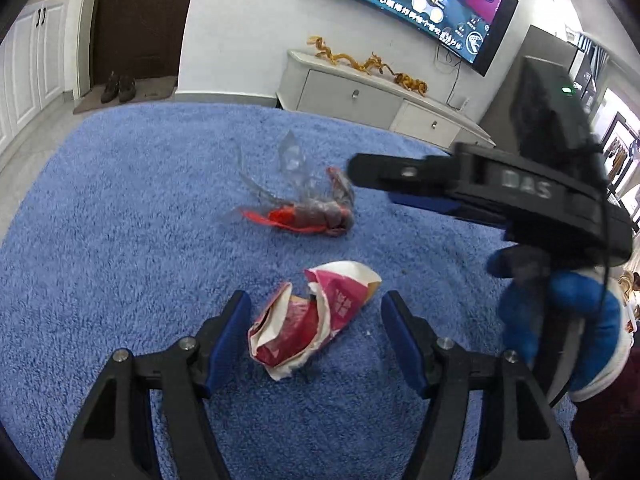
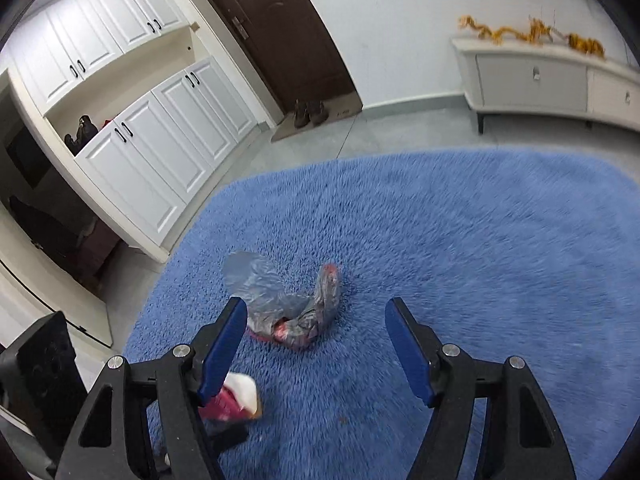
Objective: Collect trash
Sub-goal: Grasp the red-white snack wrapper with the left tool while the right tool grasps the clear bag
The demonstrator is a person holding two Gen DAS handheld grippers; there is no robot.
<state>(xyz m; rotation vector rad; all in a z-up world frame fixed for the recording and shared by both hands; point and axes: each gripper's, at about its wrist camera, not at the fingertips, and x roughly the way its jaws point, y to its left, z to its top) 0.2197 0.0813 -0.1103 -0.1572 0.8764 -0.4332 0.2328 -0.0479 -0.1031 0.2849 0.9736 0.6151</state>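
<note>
Left gripper (image 1: 316, 340) stands wide, the crumpled red wrapper (image 1: 314, 318) between its pads, ungripped. Right gripper (image 2: 316, 344), also wide and empty, hangs over the clear plastic bag (image 2: 288, 304) just ahead. On shaggy blue rug (image 1: 120, 200), pads may snag pile, or the limp bag may slip free.

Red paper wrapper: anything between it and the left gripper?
Nothing visible. The red paper wrapper lies on the blue rug directly ahead of the open left gripper, with only bare rug around it. The plastic wrapper lies beyond.
</note>
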